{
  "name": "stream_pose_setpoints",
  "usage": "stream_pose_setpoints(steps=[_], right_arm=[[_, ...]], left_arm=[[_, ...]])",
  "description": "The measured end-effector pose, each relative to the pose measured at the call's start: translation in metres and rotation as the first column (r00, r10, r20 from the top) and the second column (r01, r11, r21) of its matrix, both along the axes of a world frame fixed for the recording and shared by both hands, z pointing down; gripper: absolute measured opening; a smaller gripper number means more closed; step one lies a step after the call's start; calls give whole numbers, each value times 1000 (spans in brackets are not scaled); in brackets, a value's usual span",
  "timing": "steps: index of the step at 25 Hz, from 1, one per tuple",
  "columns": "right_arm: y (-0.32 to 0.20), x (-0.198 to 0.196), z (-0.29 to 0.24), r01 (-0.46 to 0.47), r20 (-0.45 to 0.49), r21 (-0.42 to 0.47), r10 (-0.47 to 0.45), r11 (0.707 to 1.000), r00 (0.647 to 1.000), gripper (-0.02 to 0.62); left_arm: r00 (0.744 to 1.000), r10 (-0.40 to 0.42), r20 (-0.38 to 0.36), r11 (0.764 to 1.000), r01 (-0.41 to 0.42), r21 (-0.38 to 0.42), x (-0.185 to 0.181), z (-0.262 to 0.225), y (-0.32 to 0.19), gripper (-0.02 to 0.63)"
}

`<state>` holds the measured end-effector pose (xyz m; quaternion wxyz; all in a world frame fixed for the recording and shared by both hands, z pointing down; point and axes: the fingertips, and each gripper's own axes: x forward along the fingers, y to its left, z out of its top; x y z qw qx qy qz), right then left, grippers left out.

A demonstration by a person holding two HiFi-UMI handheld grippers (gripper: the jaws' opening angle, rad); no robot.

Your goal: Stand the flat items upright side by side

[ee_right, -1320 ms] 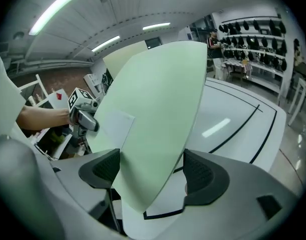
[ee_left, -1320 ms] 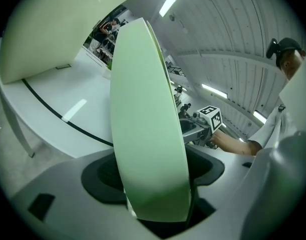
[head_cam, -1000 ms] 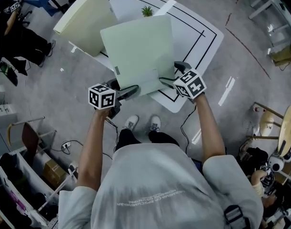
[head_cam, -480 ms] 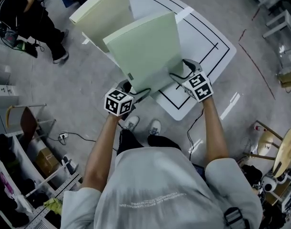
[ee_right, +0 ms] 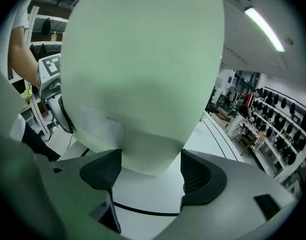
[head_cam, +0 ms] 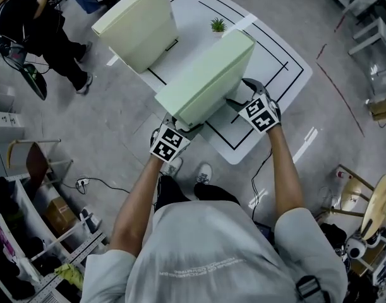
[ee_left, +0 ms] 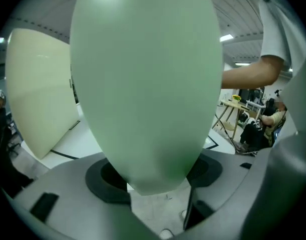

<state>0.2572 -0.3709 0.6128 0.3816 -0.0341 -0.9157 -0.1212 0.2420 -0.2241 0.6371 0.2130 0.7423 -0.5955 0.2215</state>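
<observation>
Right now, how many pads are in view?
2. Cream pad stands at the table's far left; green pad is gripped by the left gripper, whose jaws have just been closing, and the right gripper, over the near edge.

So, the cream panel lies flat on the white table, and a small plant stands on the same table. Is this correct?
Not quite. The cream panel does not lie flat: it stands on its edge on the white table, as the head view shows. The small plant does stand on the same table.
</observation>
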Motion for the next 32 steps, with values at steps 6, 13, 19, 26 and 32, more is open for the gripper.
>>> stream_pose_setpoints(steps=[6,13,19,26,32], right_arm=[[-10,-12,5,-1,16,18,1,1000,1000,380],[-22,-26,16,-30,-44,65,33,997,998,380],[-19,-19,19,-131,-68,27,132,991,989,380],[19,12,16,-336,-60,-91,332,937,941,380],[77,25,-6,-513,13,-199,526,835,850,380]], left_arm=[[999,-20,26,1000,19,5,1,12,-11,316],[998,-50,30,999,50,7,-15,13,-28,316],[997,-59,-42,998,60,17,-15,8,-23,333],[995,15,-100,998,-8,67,-45,-10,28,359],[987,-42,-156,998,49,46,-107,-8,75,359]])
